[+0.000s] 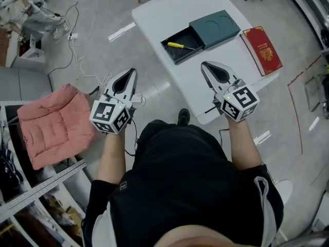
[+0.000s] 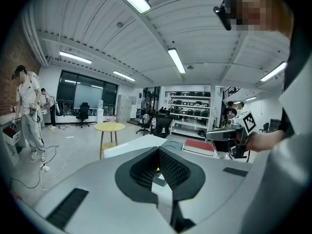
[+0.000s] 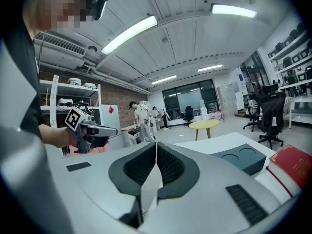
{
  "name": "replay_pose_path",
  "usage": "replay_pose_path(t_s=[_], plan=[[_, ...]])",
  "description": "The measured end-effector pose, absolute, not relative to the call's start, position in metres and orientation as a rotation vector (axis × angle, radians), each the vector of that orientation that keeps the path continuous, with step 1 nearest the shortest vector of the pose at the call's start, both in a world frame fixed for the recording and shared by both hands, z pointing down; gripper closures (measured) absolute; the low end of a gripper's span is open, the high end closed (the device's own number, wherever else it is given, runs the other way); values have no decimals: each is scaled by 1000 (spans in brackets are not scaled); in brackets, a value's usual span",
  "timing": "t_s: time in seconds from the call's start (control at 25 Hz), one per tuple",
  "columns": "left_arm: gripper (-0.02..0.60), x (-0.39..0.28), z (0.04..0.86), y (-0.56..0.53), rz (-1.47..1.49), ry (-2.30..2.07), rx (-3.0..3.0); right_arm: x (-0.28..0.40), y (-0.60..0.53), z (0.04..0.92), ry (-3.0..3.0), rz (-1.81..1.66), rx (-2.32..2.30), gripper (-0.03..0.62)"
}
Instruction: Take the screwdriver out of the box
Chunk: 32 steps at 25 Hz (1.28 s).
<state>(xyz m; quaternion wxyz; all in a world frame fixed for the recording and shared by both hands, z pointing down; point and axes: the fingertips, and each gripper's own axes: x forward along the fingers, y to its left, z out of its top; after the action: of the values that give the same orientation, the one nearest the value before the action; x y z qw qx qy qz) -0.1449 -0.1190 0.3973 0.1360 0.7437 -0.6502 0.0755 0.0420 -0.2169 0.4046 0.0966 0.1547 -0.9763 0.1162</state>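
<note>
White rectangular table (image 1: 154, 19) carries a dark green slide-open box (image 1: 216, 27), with a red book (image 1: 262, 49) to its right. The left gripper (image 1: 132, 73) hangs over the floor and the right gripper (image 1: 204, 65) over the table's near edge, both with jaws pressed together, empty. The yellow-handled screwdriver (image 1: 181, 45) lies in the box's pulled-out black tray (image 1: 180, 55).

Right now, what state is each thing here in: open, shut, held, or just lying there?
Box, slid open.
Screwdriver, lying inside the open box, untouched.
Red book, closed, lying flat.
Left gripper, shut, holding nothing.
Right gripper, shut, holding nothing.
</note>
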Motion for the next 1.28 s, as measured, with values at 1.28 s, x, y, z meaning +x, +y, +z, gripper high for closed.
replay_pose_path(t_s=[1.28], plan=[[571,-303,445,-323,186,-1495,2384,-107,-350,503,-2425,284,587,562]])
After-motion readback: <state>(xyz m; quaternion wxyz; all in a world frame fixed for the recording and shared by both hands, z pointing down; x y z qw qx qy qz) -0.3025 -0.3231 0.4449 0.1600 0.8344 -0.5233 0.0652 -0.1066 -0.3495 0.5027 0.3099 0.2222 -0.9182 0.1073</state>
